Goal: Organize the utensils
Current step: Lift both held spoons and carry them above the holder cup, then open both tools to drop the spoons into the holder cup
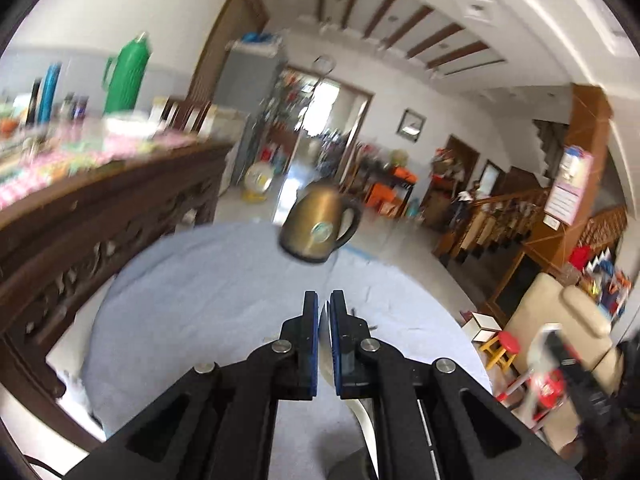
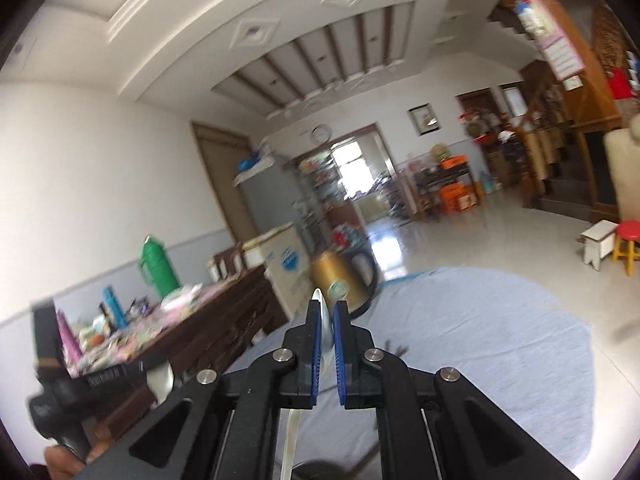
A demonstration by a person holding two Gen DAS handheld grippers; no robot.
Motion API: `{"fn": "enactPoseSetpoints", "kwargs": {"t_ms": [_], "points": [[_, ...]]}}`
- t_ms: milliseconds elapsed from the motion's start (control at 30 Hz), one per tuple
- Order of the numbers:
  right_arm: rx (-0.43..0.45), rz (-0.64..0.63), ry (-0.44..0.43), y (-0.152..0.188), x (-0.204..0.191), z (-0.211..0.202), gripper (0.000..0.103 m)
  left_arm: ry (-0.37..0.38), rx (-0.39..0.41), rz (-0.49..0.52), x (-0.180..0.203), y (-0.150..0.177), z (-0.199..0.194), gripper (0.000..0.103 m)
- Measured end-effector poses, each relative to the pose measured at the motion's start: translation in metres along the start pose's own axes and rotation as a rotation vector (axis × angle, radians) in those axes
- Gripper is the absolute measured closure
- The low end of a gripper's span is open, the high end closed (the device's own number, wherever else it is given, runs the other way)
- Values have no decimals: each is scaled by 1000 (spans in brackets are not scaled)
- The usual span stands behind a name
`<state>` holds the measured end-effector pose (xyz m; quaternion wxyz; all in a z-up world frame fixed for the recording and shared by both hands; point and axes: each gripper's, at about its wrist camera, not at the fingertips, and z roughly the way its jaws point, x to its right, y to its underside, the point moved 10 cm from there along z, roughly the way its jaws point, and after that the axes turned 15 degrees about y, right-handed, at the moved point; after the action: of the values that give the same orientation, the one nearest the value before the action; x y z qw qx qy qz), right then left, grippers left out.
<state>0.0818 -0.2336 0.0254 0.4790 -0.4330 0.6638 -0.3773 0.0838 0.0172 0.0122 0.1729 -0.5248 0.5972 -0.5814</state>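
Note:
My left gripper (image 1: 324, 300) is shut on a white utensil (image 1: 326, 354), held edge-on between the blue pads; its pale handle (image 1: 366, 412) curves down below the fingers. My right gripper (image 2: 325, 308) is shut on a white spoon-like utensil (image 2: 325, 328); its tip sticks up past the pads and its handle (image 2: 289, 440) hangs down. Both are lifted above a round table with a light blue cloth (image 1: 200, 288), also in the right wrist view (image 2: 480, 340). The right gripper shows at the left wrist view's right edge (image 1: 560, 360), the left one at the right wrist view's left edge (image 2: 100, 380).
A gold kettle with a dark handle (image 1: 316, 228) stands at the table's far edge, also seen in the right wrist view (image 2: 340, 284). A dark carved sideboard (image 1: 100, 232) with a green thermos (image 1: 126, 76) and clutter stands on the left. Small stools (image 2: 616, 244) stand on the floor at right.

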Motion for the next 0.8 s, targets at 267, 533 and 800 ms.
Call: {"fn": "enactPoseSetpoints", "kwargs": {"t_ms": [267, 533, 800], "points": [[-11, -191, 52, 52, -32, 28, 96, 17, 8, 114, 34, 14, 43, 97], [8, -250, 83, 66, -27, 38, 96, -11, -23, 190, 37, 40, 74, 97], [18, -267, 71, 71, -20, 38, 96, 6, -35, 213, 37, 58, 75, 97]]}}
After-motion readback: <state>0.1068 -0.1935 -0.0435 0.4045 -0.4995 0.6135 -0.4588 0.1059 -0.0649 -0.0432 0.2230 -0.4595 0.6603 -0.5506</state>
